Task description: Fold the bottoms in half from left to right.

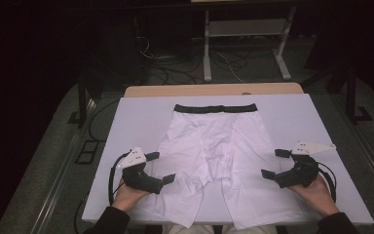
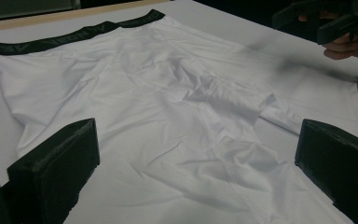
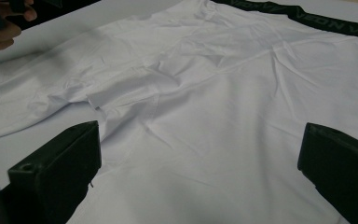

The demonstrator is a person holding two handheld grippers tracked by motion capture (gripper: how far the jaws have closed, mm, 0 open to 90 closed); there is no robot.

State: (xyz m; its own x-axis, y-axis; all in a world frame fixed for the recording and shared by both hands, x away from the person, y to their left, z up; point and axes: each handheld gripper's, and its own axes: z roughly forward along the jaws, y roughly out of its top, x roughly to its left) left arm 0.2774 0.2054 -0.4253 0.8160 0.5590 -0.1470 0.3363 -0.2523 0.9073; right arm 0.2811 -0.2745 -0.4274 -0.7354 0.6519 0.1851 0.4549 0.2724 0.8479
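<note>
White boxer briefs (image 1: 214,161) spread flat on white tabletop (image 1: 126,126), black waistband (image 1: 215,108) at far edge. Left tongs (image 1: 161,168) and right tongs (image 1: 274,163) released wide, flanking the legs, gripping nothing. Folding seemingly not yet begun; everything left.

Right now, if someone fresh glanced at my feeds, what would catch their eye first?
The white boxer shorts lie spread flat in the middle of the white table, their black waistband at the far edge and the legs pointing toward the person. On either side hovers a black gripper, the left gripper by the left leg and the right gripper by the right leg, both with jaws wide open and nothing held.
</note>
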